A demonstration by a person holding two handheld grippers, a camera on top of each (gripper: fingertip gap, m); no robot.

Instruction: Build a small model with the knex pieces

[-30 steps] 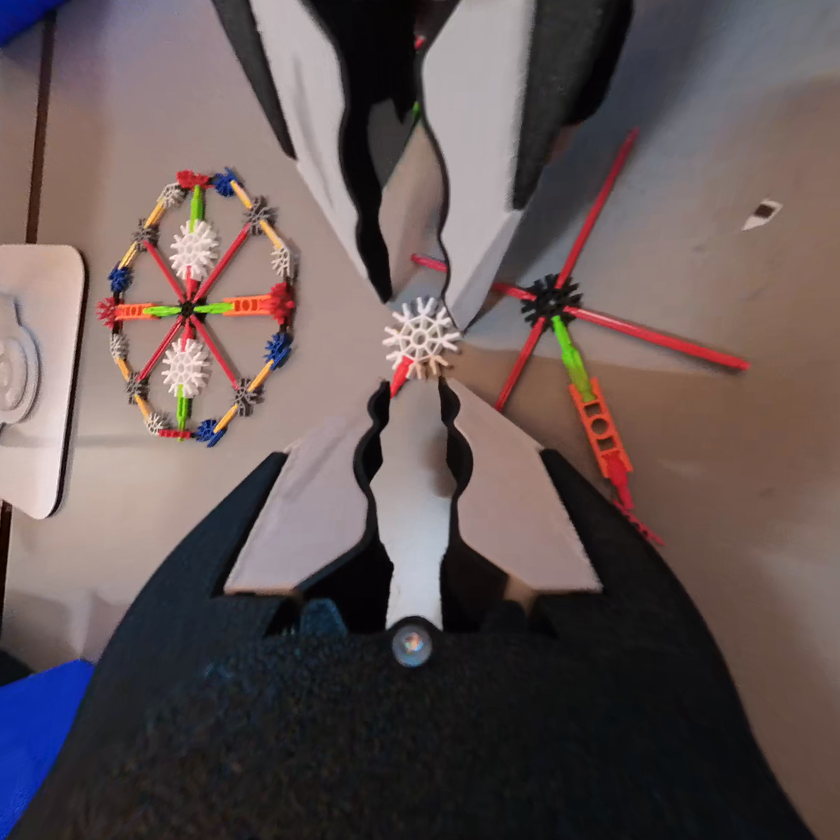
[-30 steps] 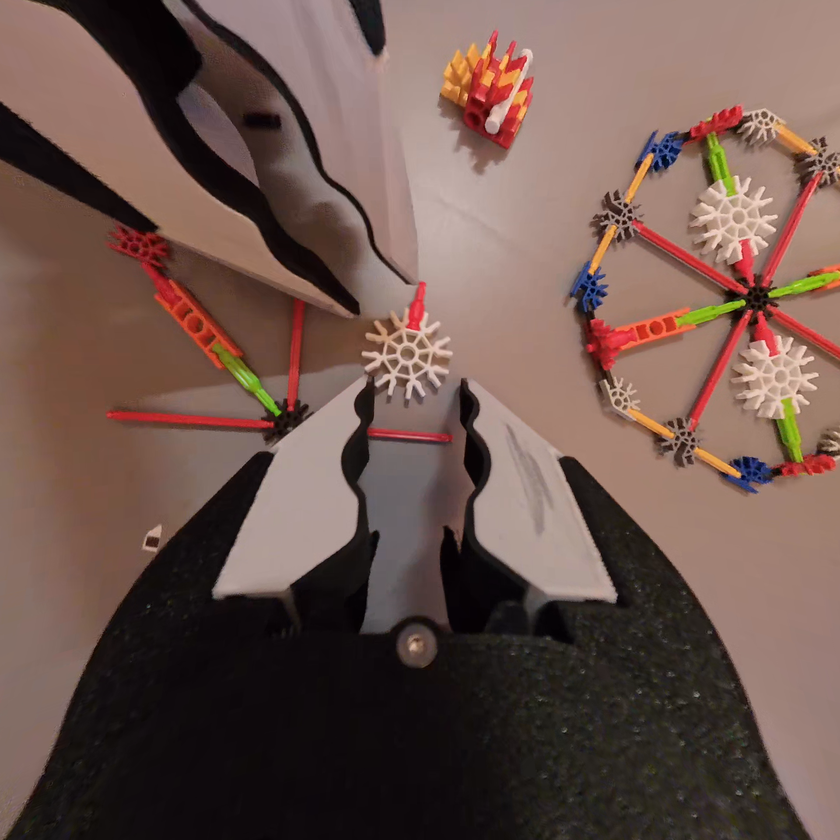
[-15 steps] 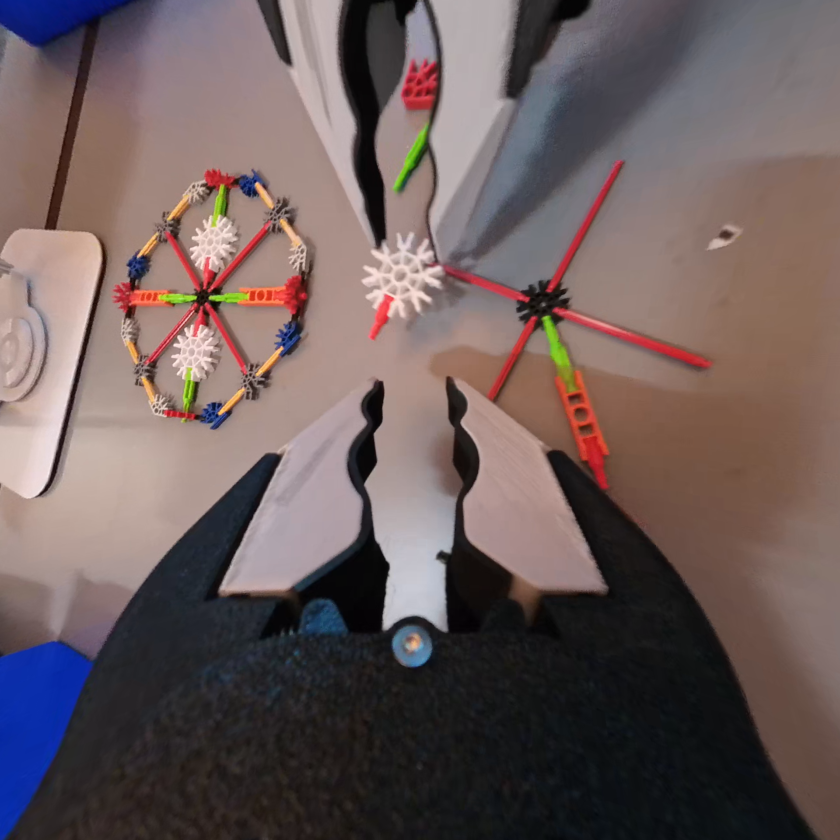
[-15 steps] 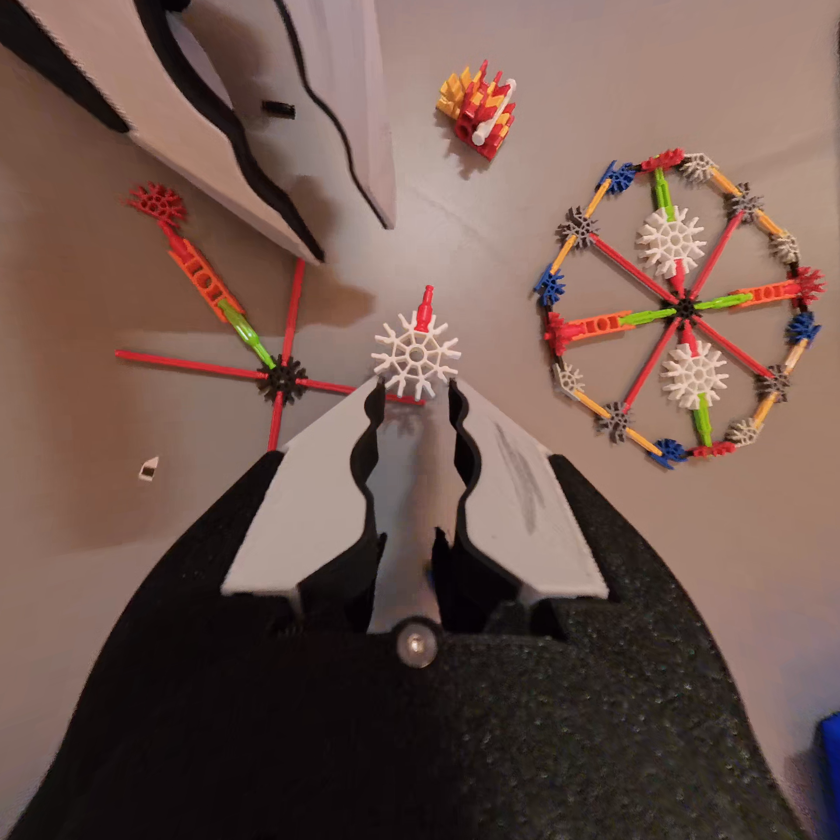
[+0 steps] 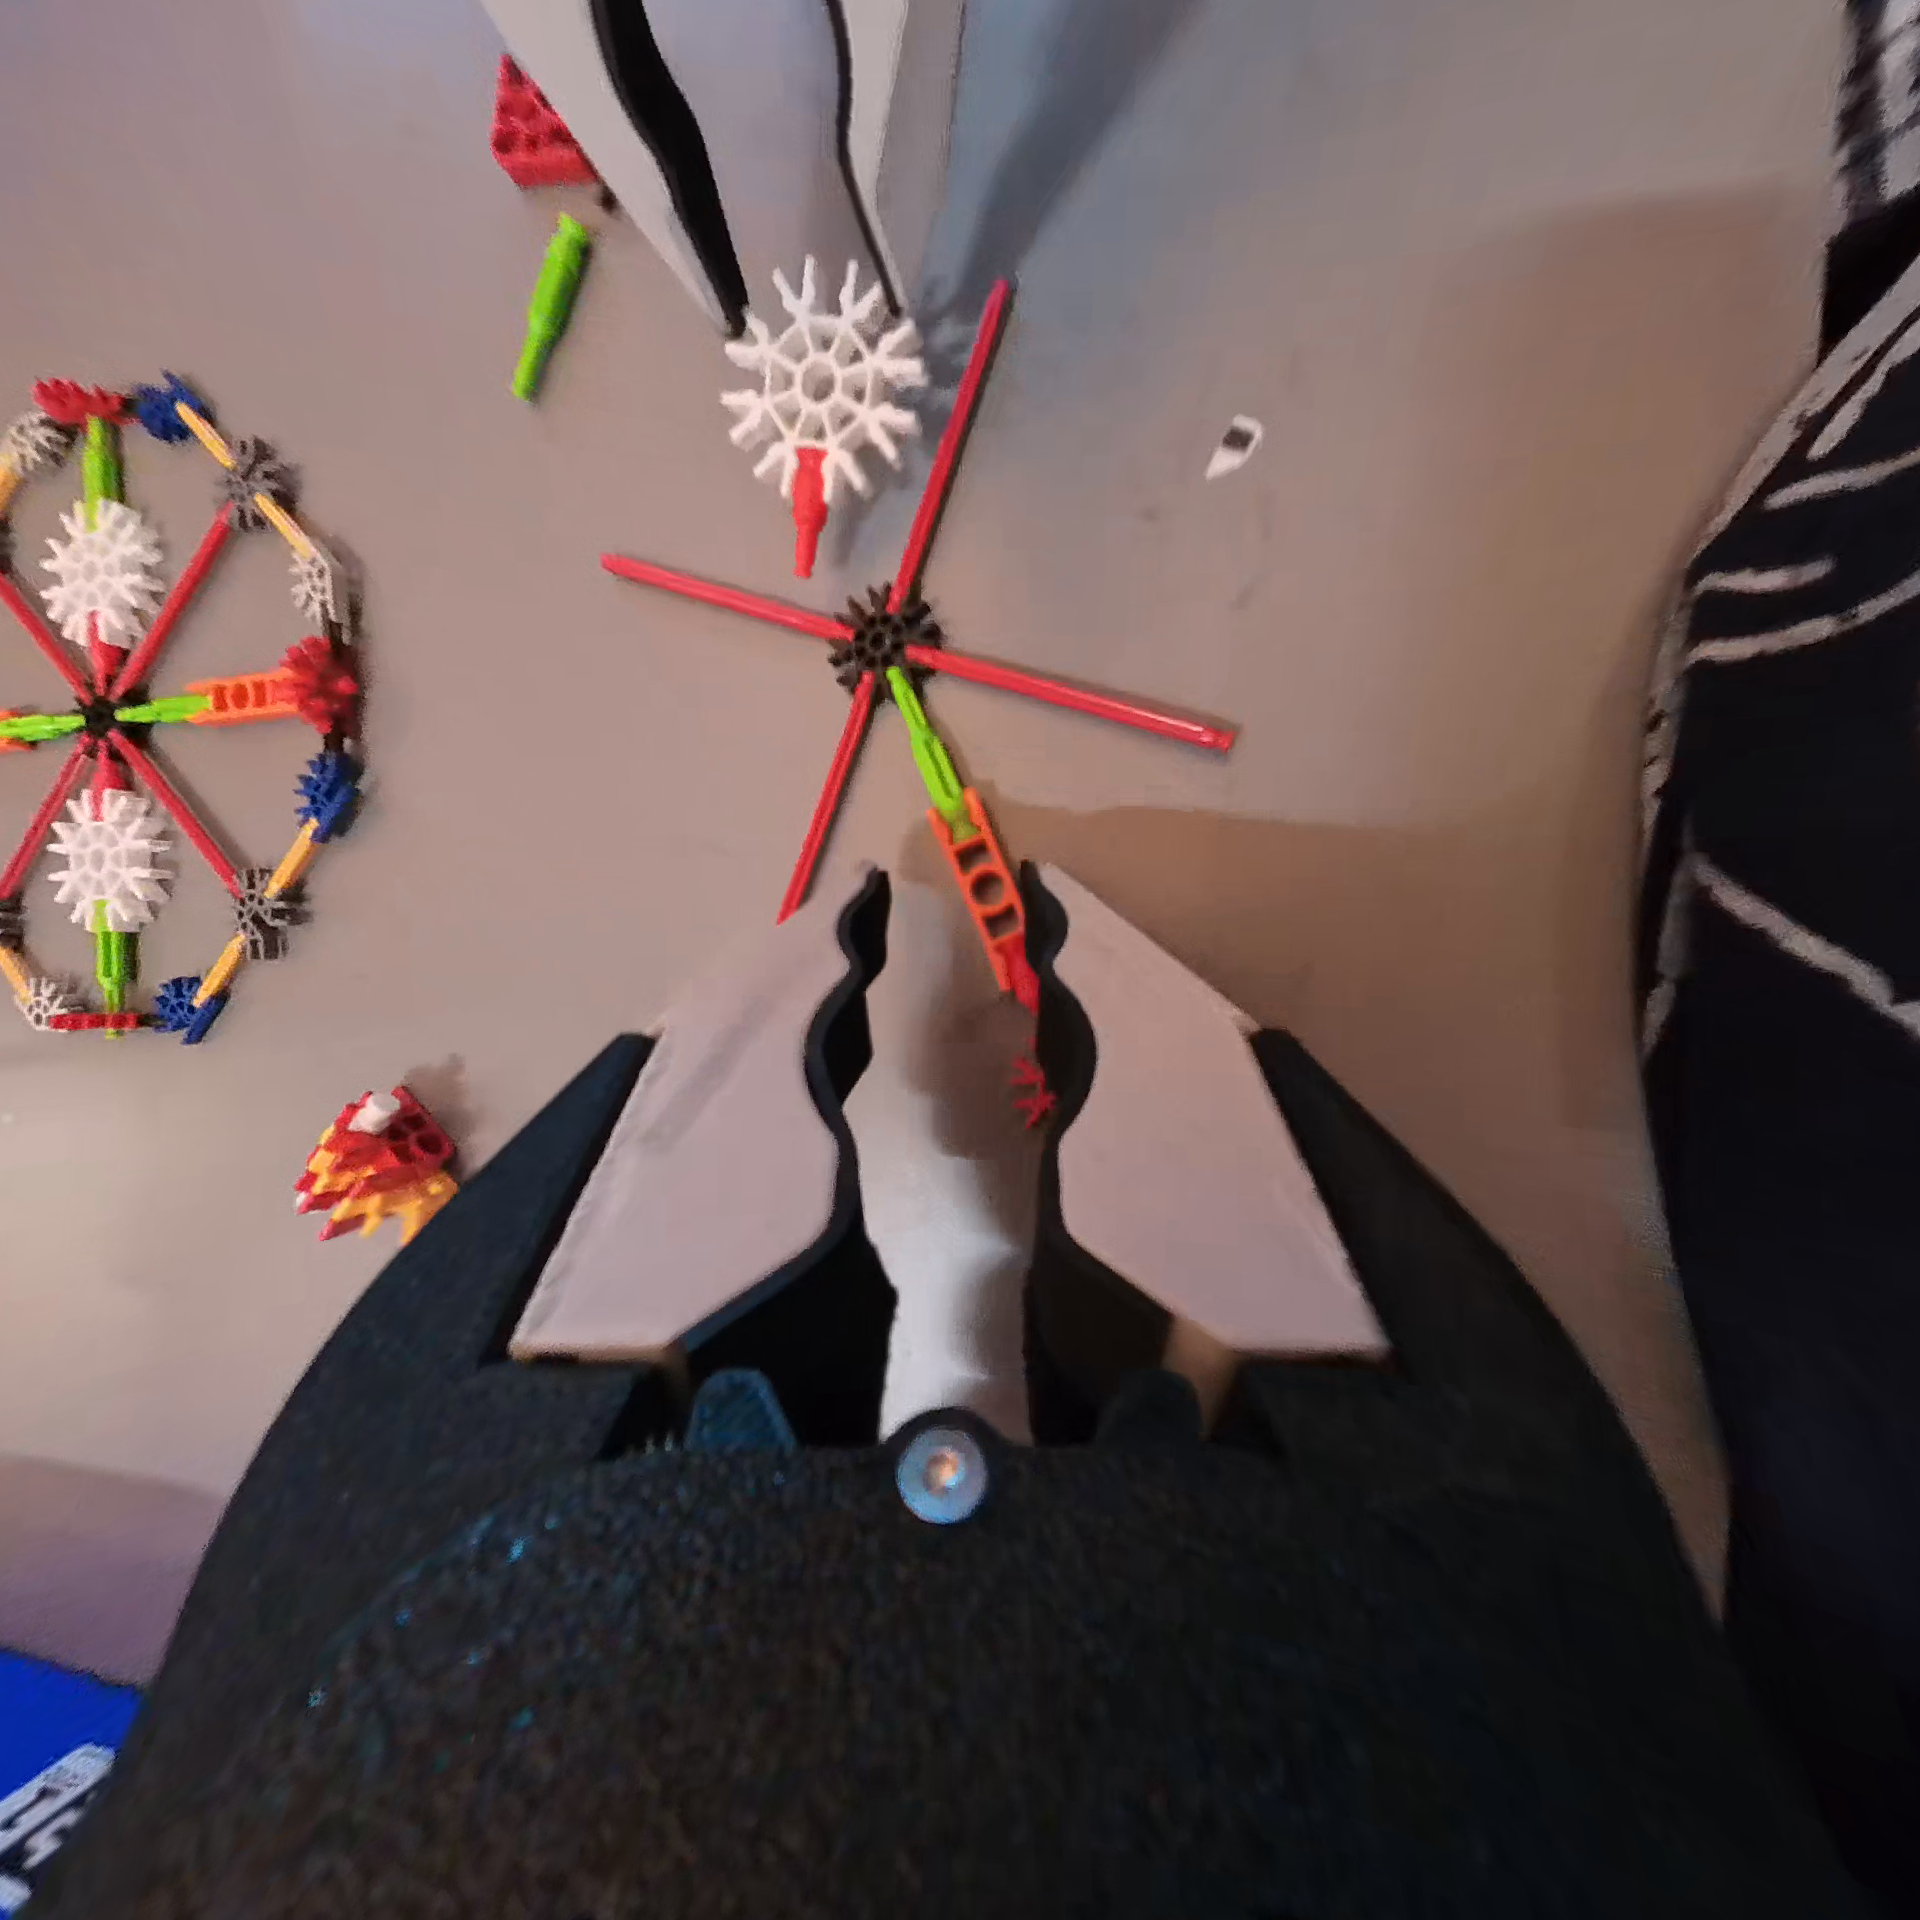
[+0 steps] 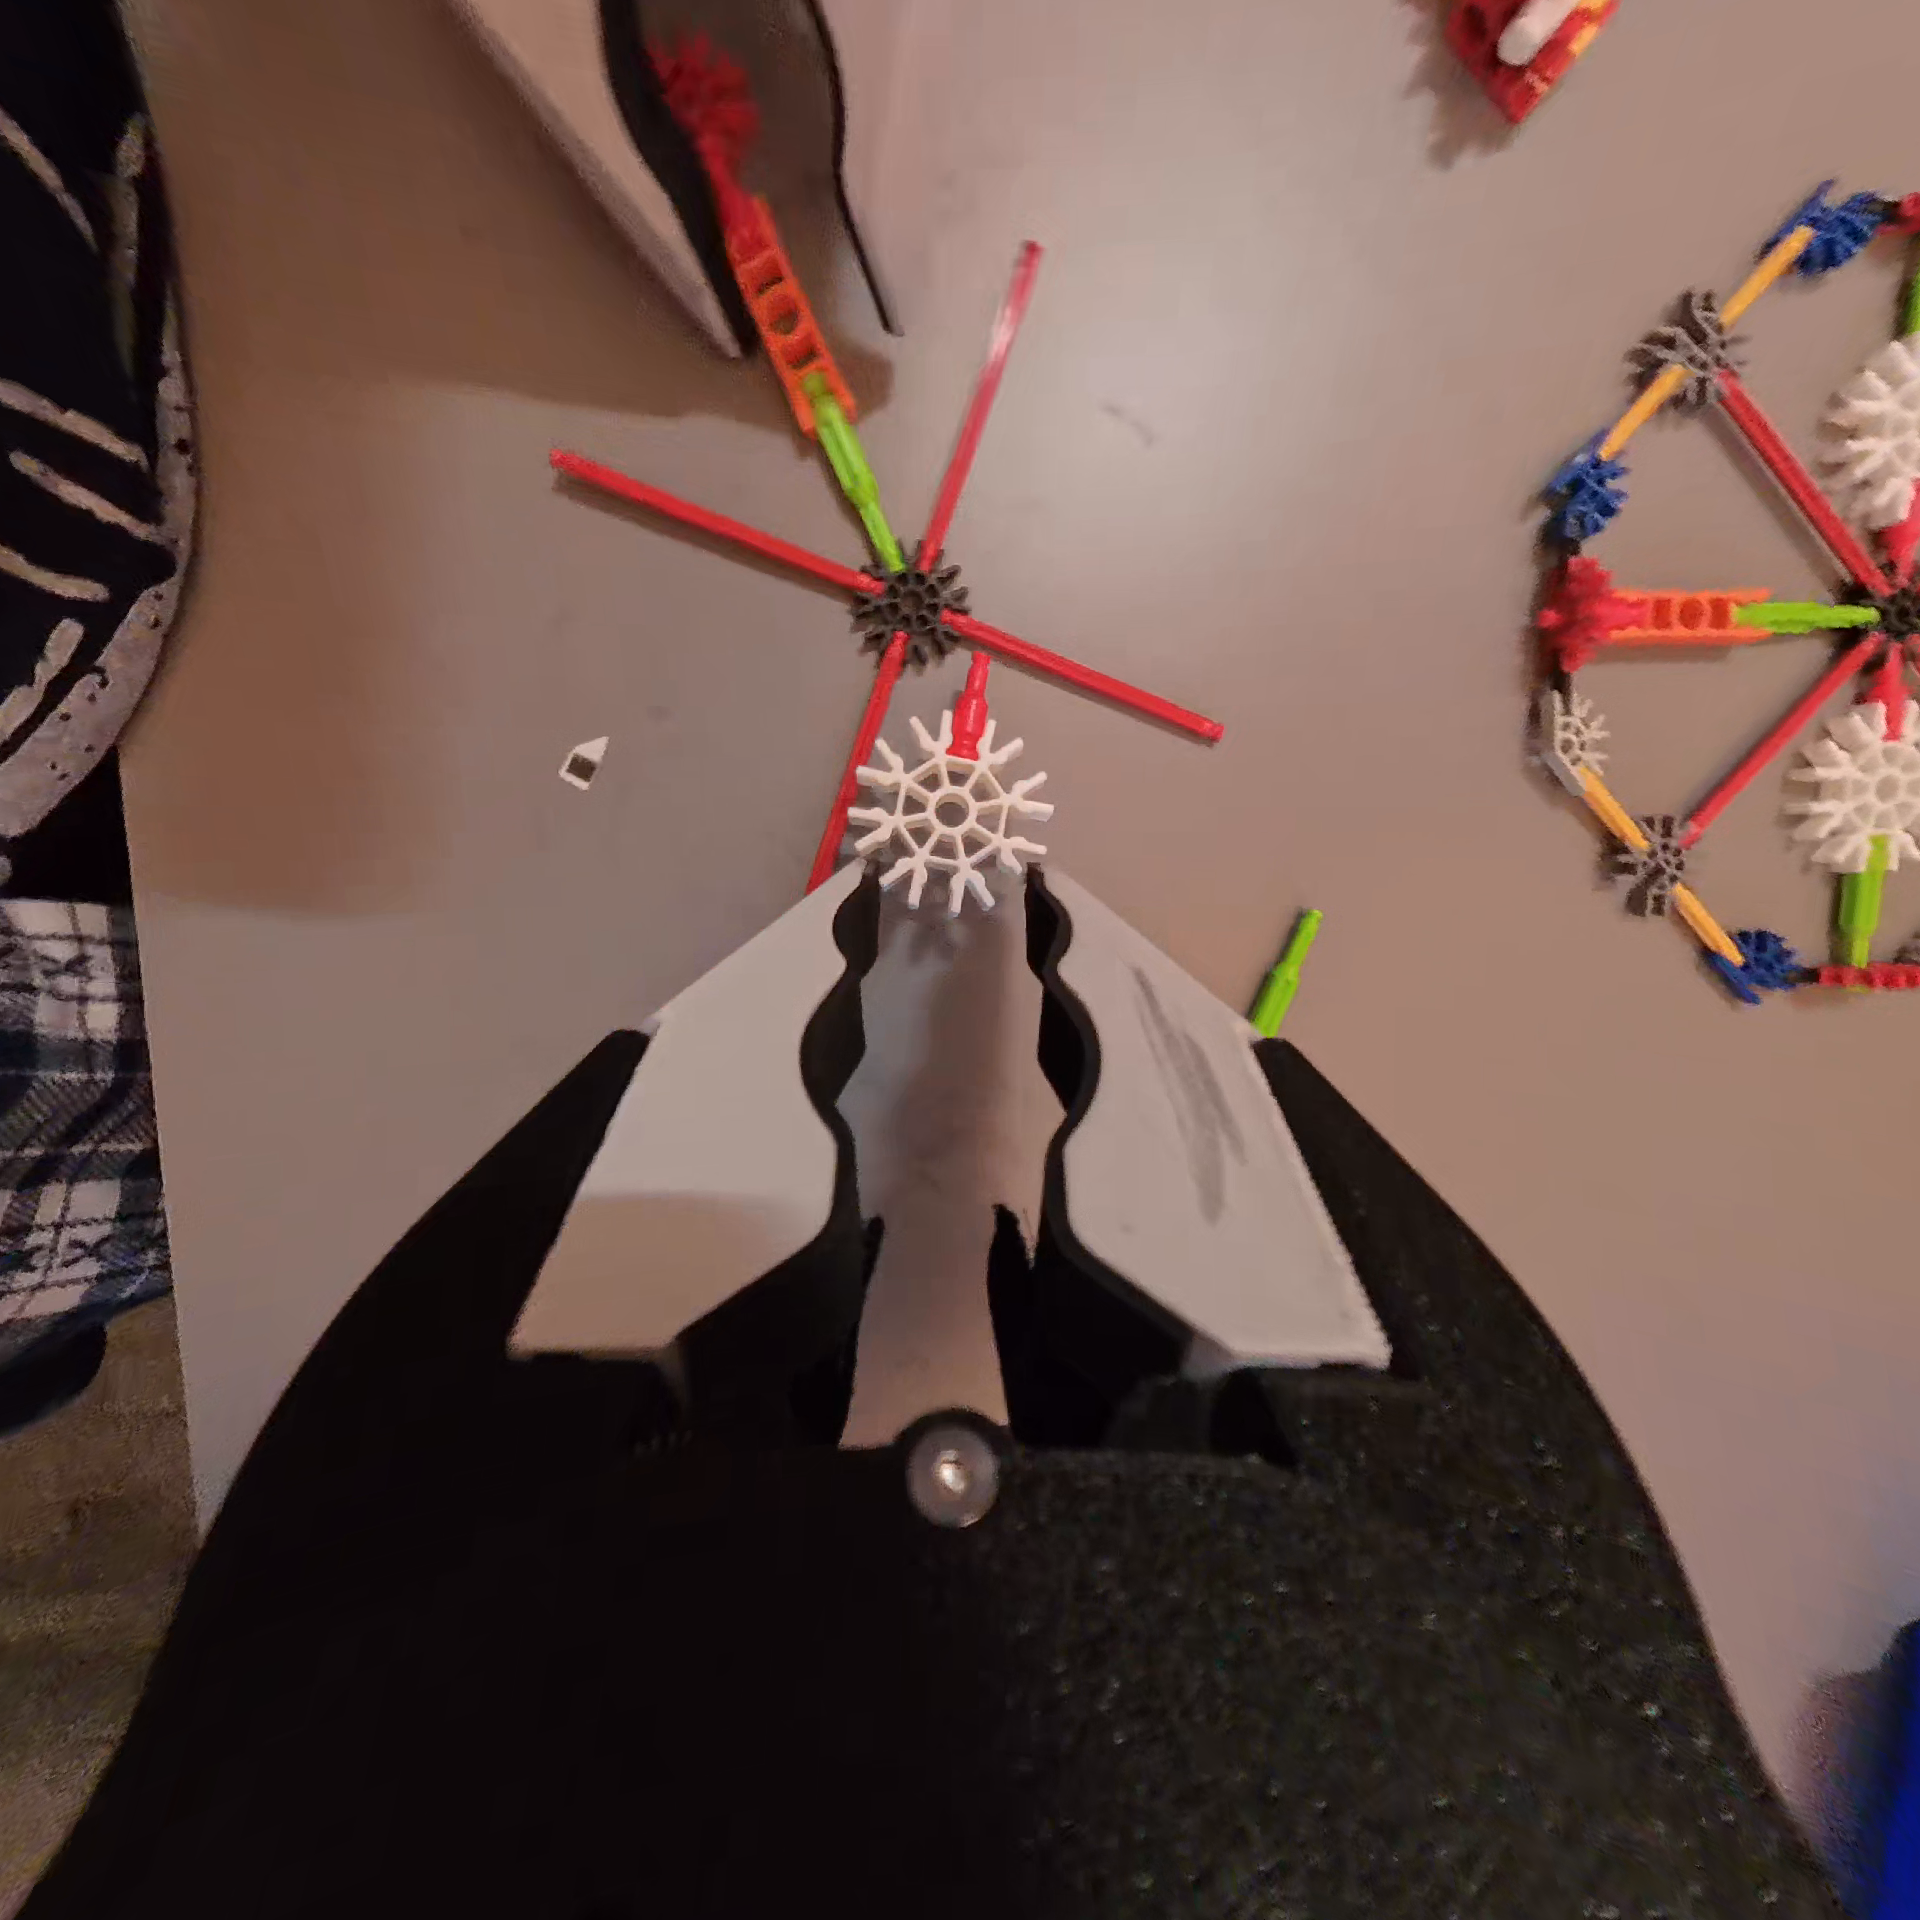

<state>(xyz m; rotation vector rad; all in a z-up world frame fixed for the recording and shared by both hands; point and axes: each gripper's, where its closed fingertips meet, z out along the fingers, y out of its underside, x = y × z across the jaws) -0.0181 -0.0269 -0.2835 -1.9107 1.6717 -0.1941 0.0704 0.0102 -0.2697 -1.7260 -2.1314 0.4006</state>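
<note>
The white snowflake connector [image 6: 949, 812], with a short red peg [image 6: 972, 715] plugged into it, is held at its lower edge between the two tips of the right claw [image 6: 951, 883], which is closed on it; it hangs just beside the black hub [image 6: 910, 613] of a half-built spoke piece lying on the counter [image 6: 1351, 520]. From this hub four long red rods [image 6: 717, 525] go out, and also one green rod [image 6: 852, 468] which continues into an orange ladder piece [image 6: 784, 312] with a red connector [image 6: 698, 88] at the far end. The left claw [image 5: 956, 894] stands with its two fingers apart, and the orange ladder piece [image 5: 985, 894] lies between its tips, close to the right finger; whether the fingers touch it I cannot tell. In the left wrist view the finished wheel [image 5: 135, 717] lies flat at the left side, with white snowflakes, red spokes and a rim of yellow rods with blue and grey connectors. A loose green rod [image 5: 551, 307] lies near the right claw, and a small heap of red and yellow pieces [image 5: 379, 1164] lies near the left claw. The counter is smooth and grey-beige, with a small white scrap [image 5: 1234, 445] on it. Beyond the counter edge, dark cloth with pale stripes [image 6: 62, 416] and a plaid cloth [image 6: 73, 1122] are seen, and something blue [image 5: 62, 1704] is in the corner.
</note>
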